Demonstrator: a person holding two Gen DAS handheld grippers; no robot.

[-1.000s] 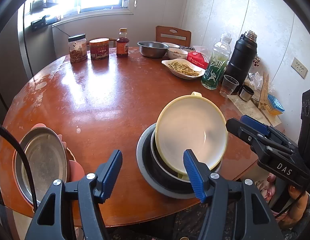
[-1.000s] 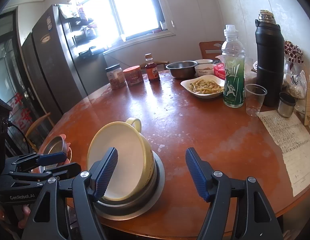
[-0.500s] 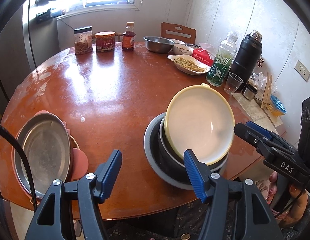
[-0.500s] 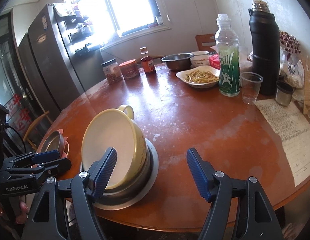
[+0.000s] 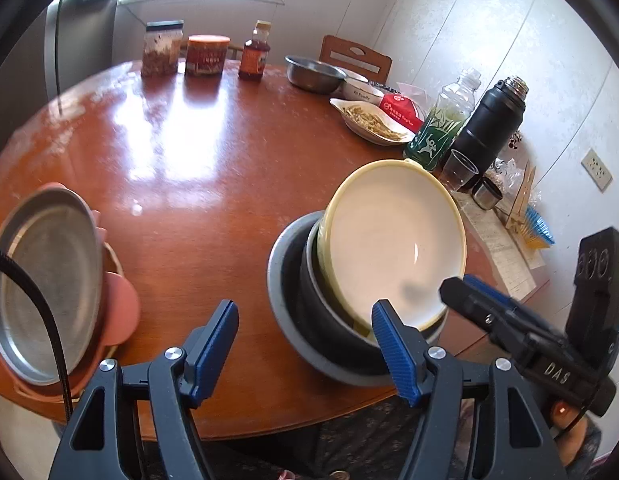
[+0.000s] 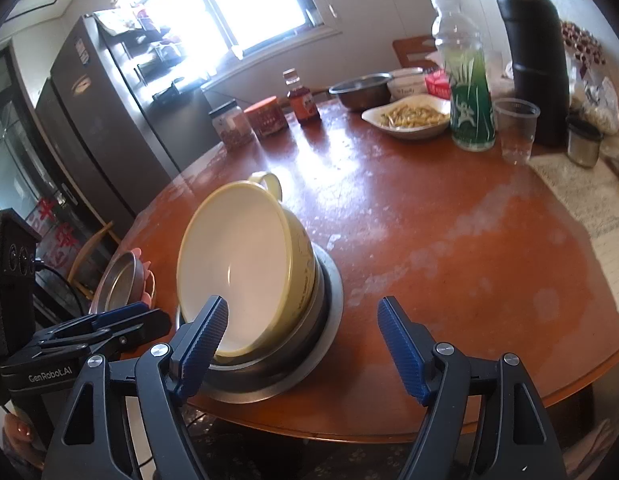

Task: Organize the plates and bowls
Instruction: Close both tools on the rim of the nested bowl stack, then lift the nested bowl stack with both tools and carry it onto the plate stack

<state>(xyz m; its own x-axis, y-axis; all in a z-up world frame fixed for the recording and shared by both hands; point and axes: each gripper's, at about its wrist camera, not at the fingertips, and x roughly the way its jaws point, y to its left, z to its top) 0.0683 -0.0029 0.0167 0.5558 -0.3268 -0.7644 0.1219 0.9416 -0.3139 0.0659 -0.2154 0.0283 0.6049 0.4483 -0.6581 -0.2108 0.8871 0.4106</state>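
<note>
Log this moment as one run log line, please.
left gripper: open, empty | right gripper: open, empty | yellow bowl: tilted in grey bowl stack | metal plate: on pink plate, table's left edge

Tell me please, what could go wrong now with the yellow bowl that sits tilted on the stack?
1. The yellow bowl leans steeply in the dark bowl on the gray plate, near the table edge; a nudge might tip it off.
2. Both grippers, left and right, are open, so nothing holds it.

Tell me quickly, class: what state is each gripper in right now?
Left gripper: open, holding nothing.
Right gripper: open, holding nothing; its left finger is in front of the yellow bowl.
</note>
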